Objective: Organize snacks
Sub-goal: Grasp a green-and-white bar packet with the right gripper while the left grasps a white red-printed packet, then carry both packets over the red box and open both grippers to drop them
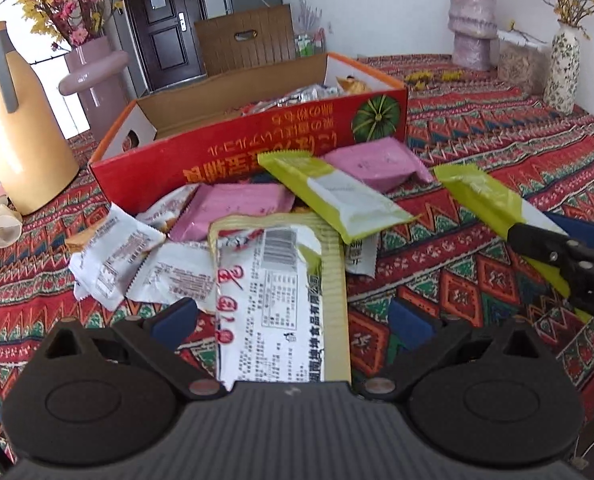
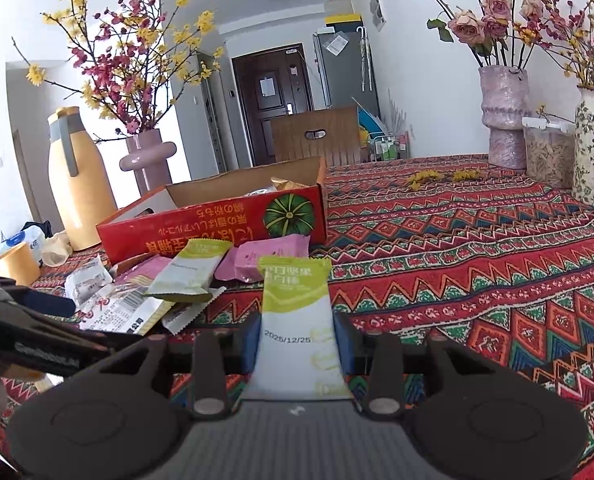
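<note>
While the right gripper clamps a lime-green and white foil snack bar, carry it level over the red cardboard box ahead; the left gripper gapes over a white printed packet.

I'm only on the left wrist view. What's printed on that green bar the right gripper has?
Observer: The right wrist view shows a date stamp on the white half of the green bar, with green characters on the upper half.
Operator: Is it gripped properly?
Observer: Yes, the right gripper has its blue pads against both edges of the wrapper.
Operator: Anything left of the jug I can't see?
Observer: A yellow mug stands on the table left of the jug.
Operator: And my left gripper?
Observer: From the right wrist view, the left gripper comes in low at the left, over the large white packet.
</note>
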Demonstrator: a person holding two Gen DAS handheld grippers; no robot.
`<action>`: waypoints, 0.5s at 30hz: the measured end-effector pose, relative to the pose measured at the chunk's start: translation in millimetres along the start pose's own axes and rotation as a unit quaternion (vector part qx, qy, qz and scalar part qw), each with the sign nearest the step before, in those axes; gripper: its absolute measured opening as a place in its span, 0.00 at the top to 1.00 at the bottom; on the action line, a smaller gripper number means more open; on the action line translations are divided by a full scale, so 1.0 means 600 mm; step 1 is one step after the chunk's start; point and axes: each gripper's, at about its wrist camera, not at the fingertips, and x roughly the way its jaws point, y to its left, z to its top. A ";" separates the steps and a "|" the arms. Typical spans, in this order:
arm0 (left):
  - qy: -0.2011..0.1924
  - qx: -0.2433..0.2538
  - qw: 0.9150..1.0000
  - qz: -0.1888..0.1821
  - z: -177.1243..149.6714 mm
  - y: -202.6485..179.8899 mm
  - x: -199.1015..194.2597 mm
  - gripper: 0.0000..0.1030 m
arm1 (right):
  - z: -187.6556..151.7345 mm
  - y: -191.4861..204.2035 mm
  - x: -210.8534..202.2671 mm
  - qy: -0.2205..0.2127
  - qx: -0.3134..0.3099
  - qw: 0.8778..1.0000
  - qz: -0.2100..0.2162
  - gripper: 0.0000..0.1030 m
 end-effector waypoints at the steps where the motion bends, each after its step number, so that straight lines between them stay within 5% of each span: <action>1: 0.003 0.000 1.000 0.001 -0.001 -0.002 0.003 0.00 | -0.001 0.000 0.000 0.000 0.001 1.000 0.001 0.63; 10: 0.014 -0.001 1.000 -0.004 -0.011 -0.005 0.017 0.01 | -0.007 -0.004 0.003 0.005 0.006 1.000 0.003 0.63; 15: 0.008 -0.008 1.000 -0.015 -0.013 0.000 0.012 0.18 | -0.007 0.000 0.005 0.007 0.003 1.000 0.005 0.63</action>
